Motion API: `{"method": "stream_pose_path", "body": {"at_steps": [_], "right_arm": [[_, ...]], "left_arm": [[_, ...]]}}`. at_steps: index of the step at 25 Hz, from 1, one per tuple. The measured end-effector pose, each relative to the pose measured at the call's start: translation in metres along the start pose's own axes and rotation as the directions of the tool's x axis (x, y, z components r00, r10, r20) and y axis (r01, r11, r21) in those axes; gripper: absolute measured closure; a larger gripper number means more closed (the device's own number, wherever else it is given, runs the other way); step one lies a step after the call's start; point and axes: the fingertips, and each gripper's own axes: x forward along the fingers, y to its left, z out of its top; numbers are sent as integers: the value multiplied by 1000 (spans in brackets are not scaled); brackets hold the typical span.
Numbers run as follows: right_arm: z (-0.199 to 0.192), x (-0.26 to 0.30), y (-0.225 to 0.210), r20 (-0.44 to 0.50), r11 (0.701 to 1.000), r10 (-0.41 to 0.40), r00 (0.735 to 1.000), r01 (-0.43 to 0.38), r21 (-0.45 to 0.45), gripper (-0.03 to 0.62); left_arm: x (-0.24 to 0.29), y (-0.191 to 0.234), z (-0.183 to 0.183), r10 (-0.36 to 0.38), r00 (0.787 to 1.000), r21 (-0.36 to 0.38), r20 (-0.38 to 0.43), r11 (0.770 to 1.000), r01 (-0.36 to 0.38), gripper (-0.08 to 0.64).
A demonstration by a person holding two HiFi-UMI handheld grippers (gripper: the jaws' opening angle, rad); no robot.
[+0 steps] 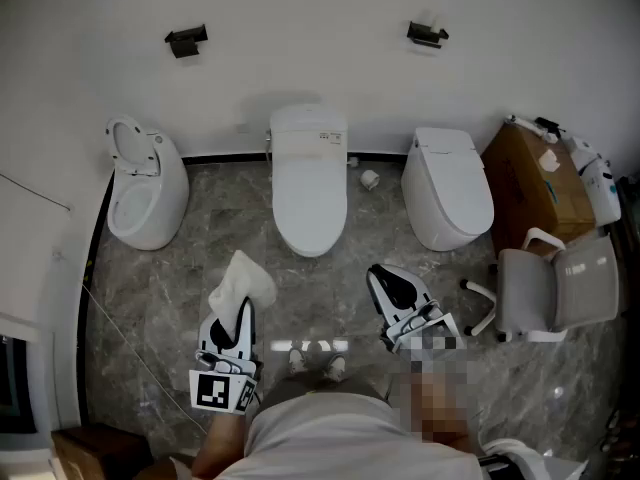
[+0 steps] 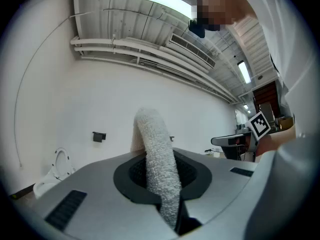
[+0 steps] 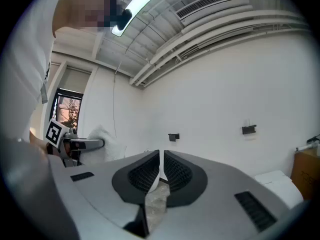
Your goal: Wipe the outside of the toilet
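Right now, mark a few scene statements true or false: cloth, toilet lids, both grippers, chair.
1. The left gripper grips a white cloth. True.
2. All three toilets have their lids down. False: the left toilet has its lid up. The middle toilet and the right toilet are closed.
3. The cloth touches the middle toilet. False: it is held apart from it, over the floor in front.
4. The right gripper is wide open. False: its jaws are almost together, with a thin translucent scrap between them.
5. An office chair stands to the right of the right toilet. True.
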Motion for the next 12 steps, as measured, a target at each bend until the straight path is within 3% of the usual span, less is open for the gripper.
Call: {"method": "stream_pose_path", "body": {"at_steps": [5,12], "right_arm": [[3,14,12,6,1000,-5,1000,5,10,538],[4,21,8,11,997,-70,997,70,35,538]], "left_arm": [[-1,15,1,-15,1000,-6,-5,1000,15,503],[11,33,2,-47,999,-24,13,999,47,503]]}}
